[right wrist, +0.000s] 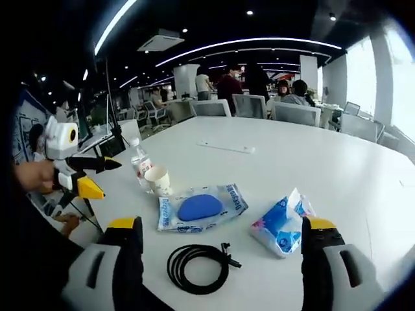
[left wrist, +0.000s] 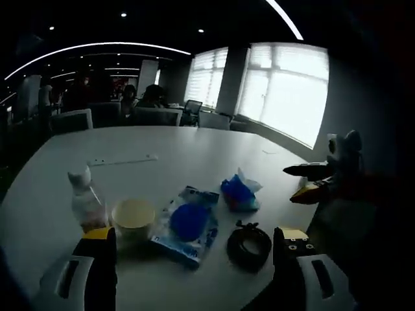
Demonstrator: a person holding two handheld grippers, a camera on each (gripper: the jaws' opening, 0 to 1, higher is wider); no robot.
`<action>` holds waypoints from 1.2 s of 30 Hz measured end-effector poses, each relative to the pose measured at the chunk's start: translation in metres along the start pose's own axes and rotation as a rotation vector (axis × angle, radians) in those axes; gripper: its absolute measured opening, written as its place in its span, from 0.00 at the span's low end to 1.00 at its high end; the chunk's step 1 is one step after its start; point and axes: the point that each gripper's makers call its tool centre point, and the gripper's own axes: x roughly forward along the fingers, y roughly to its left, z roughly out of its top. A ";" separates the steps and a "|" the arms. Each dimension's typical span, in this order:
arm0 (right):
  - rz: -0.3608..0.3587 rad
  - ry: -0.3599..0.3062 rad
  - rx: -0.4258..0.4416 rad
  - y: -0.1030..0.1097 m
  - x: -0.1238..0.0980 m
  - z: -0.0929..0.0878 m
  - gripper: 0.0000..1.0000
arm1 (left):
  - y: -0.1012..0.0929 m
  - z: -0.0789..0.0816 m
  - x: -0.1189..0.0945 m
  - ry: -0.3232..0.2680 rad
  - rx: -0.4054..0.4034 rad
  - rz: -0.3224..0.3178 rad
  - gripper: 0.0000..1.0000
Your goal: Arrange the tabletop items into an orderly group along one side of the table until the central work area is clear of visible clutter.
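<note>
An open-plan office: rows of desk chairs [right wrist: 249, 103], seated people [right wrist: 228, 83], ceiling strip lights [right wrist: 246, 43], blinded windows [left wrist: 285, 91].

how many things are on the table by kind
plastic bottle: 1
paper cup: 1
clear packet with a blue pad: 1
blue and white tissue pack: 1
coiled black cable: 1
flat white strip farther back: 1
total: 6
</note>
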 end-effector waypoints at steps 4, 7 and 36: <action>-0.002 0.015 -0.024 0.000 -0.005 -0.004 0.99 | 0.000 0.002 0.000 -0.004 0.004 0.008 1.00; -0.002 0.010 -0.022 -0.003 -0.004 -0.002 0.99 | -0.003 0.002 0.002 0.001 0.003 0.027 1.00; 0.170 0.075 -0.128 -0.031 0.053 0.003 0.76 | -0.013 -0.019 0.021 0.082 -0.078 0.198 0.84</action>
